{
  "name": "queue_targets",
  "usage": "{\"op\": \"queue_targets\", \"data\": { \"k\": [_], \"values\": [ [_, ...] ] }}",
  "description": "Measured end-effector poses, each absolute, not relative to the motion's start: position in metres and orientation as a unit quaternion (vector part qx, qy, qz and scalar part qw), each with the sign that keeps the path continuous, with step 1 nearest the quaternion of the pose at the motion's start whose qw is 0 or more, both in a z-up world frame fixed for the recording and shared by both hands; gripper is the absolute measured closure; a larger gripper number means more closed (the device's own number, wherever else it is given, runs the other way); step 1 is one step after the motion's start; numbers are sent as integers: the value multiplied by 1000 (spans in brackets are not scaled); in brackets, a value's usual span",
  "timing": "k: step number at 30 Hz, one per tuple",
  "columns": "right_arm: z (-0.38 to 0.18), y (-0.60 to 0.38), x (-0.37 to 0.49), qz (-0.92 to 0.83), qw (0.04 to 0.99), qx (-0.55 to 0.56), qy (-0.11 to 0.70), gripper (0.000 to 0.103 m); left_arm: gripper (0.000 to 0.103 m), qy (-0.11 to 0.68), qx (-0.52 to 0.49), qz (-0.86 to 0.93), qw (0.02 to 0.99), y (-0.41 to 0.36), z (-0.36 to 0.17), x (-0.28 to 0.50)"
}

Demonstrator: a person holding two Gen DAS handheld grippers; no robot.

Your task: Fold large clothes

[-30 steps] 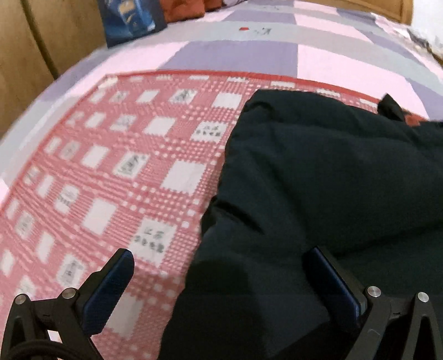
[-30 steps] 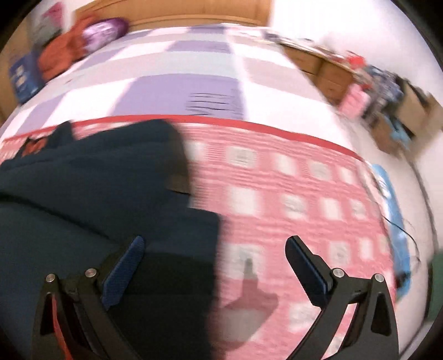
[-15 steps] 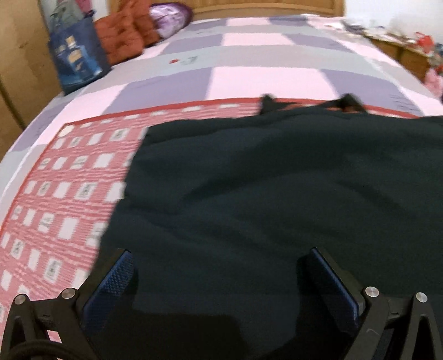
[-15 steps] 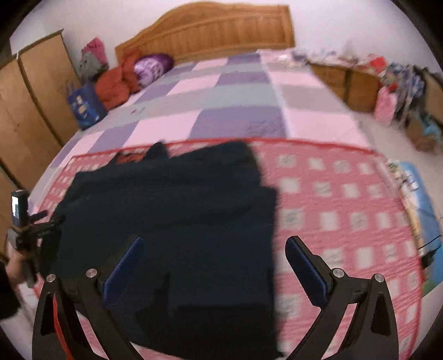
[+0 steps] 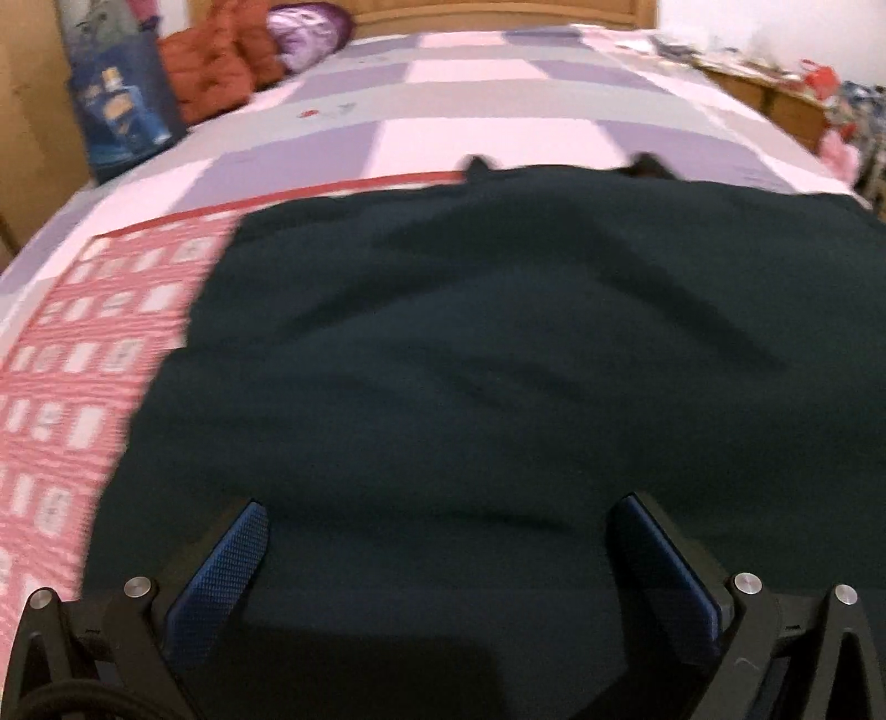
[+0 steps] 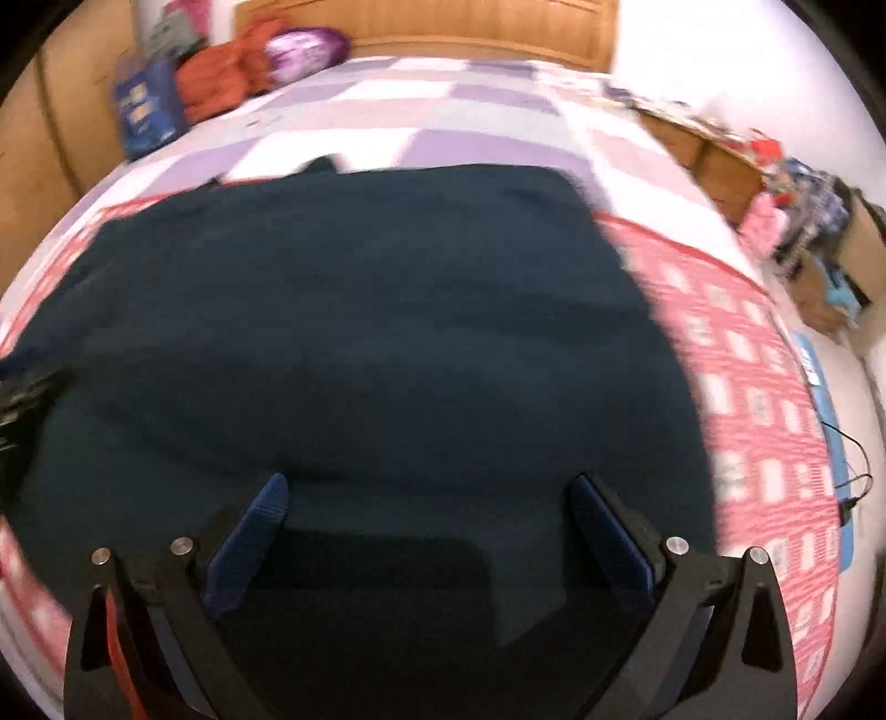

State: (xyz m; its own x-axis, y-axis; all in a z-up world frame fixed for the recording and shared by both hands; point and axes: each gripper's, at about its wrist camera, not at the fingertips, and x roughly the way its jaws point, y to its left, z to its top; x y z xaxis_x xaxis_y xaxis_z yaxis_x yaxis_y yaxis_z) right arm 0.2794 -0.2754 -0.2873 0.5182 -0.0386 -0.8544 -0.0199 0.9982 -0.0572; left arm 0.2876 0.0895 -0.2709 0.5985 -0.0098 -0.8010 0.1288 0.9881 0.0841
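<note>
Dark garment [image 5: 498, 360] is spread flat on the red checked blanket [image 5: 72, 387] over the bed [image 5: 470, 111]; left hand-held gripper [image 5: 437, 554] hovers above it, fingers wide apart, empty. Right wrist view: same garment [image 6: 360, 332], right hand-held gripper [image 6: 426, 531] gaping too, nothing held.

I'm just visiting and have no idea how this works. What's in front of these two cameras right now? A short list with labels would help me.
setting: a bed with a wooden headboard
garment: large dark garment, spread flat
underneath: red and white checked blanket over a pink and purple quilt
left gripper: open, fingers apart above the garment's near part, holding nothing
right gripper: open, also over the garment, holding nothing
by the headboard: orange bundle, purple pillow, blue bag
image quality: motion blur
</note>
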Motion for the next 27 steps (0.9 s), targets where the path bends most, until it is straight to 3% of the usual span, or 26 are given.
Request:
{"op": "queue_targets", "data": {
  "k": [6,10,14,19,27],
  "values": [
    [-268,-346,307,-93,853,26,513,0,0,454,37,13,890,105,-259,318],
    [-244,-279,335,10,872,17,489,0,0,447,50,-69,891,35,-248,345],
    [-269,-200,385,70,840,-51,536,0,0,484,83,-97,866,-18,-266,385],
    [-282,-234,422,0,842,-38,538,0,0,506,30,-59,860,3,-276,413],
    [-291,-271,426,-28,847,-18,531,0,0,503,31,-52,862,7,-283,414]
  ]
}}
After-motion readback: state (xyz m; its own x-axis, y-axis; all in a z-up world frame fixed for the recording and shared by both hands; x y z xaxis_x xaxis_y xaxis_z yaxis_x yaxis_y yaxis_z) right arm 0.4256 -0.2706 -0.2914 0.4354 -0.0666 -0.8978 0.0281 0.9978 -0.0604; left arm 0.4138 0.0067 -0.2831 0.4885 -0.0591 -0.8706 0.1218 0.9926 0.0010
